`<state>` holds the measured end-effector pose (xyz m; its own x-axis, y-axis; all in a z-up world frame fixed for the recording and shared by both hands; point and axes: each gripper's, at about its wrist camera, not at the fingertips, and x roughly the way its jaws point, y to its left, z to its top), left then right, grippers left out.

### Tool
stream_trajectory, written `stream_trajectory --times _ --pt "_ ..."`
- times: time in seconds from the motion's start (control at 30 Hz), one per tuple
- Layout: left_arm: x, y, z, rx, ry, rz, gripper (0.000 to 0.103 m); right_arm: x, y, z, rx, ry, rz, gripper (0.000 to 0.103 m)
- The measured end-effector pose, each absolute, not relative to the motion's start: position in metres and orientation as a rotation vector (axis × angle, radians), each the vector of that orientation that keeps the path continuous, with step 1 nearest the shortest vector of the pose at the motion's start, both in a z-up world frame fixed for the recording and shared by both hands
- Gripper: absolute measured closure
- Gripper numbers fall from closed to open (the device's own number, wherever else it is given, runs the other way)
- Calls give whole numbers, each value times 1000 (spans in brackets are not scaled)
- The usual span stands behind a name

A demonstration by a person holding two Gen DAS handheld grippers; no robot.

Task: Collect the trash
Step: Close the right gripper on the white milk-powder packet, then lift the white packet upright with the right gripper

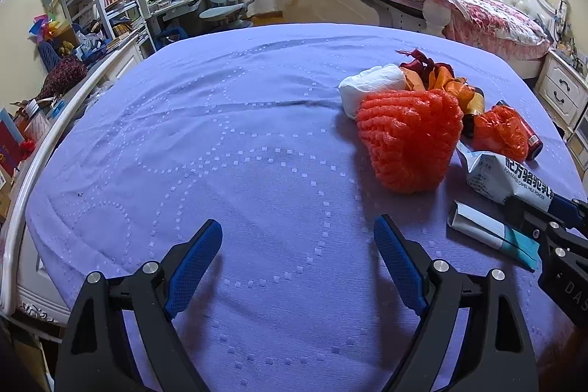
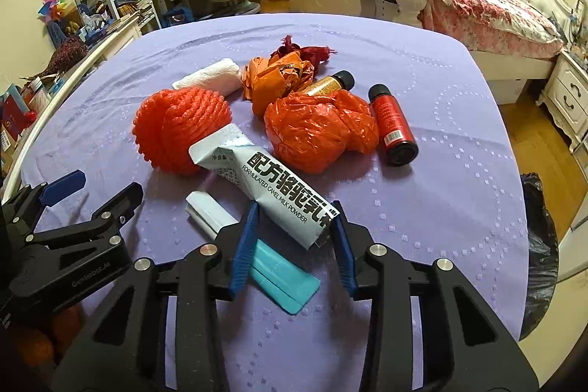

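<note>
The purple-covered desk (image 2: 441, 171) carries a heap of trash toward its middle, and a black trash bag (image 2: 538, 245) shows at the desk's 3 o'clock edge in the right wrist view; that is likely where things go.

Largest in the heap are the orange foam net (image 2: 180, 131) at about 10 o'clock of the right hand-held gripper (image 2: 294, 234) and the crumpled orange plastic bag (image 2: 319, 131) at 12 o'clock. Behind them lie orange wrapping paper (image 2: 275, 79), a white tissue wad (image 2: 209, 78), a red bottle (image 2: 393, 131) at 1 o'clock and a gold-labelled bottle (image 2: 327, 83) half buried.

The step in hand looks like taking the camel milk powder sachet (image 2: 279, 193). The right hand-held gripper stands partly open with the sachet's near end between its fingers, the pads close to it or just touching; I cannot tell whether they grip yet. A good grasp would close squarely across the crumpled end, clear of the light-blue and teal box (image 2: 283, 281) lying beneath, so only one item lifts.

The left hand-held gripper (image 1: 297, 245) is wide open and holds nothing, over bare cloth at 9 o'clock of the heap.

The bag's mouth is cut off, the dark red scraps (image 2: 305, 50) at the back are hard to identify, and the gold bottle's base is hidden.
</note>
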<state>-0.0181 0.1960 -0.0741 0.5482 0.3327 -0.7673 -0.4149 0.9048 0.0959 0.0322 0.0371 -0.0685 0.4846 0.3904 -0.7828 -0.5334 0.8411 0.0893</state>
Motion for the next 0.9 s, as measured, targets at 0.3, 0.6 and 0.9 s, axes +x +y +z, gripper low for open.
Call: stream_trajectory --times 0.3,0.6,0.9 --pt "-17 174 -75 -71 885 403 19 18 9 -65 -118 904 570 78" --pt "-17 170 -75 -70 887 403 19 23 4 -61 -72 885 573 97" --pt "-17 174 -78 -84 894 403 19 35 -19 -64 8 913 508 97"
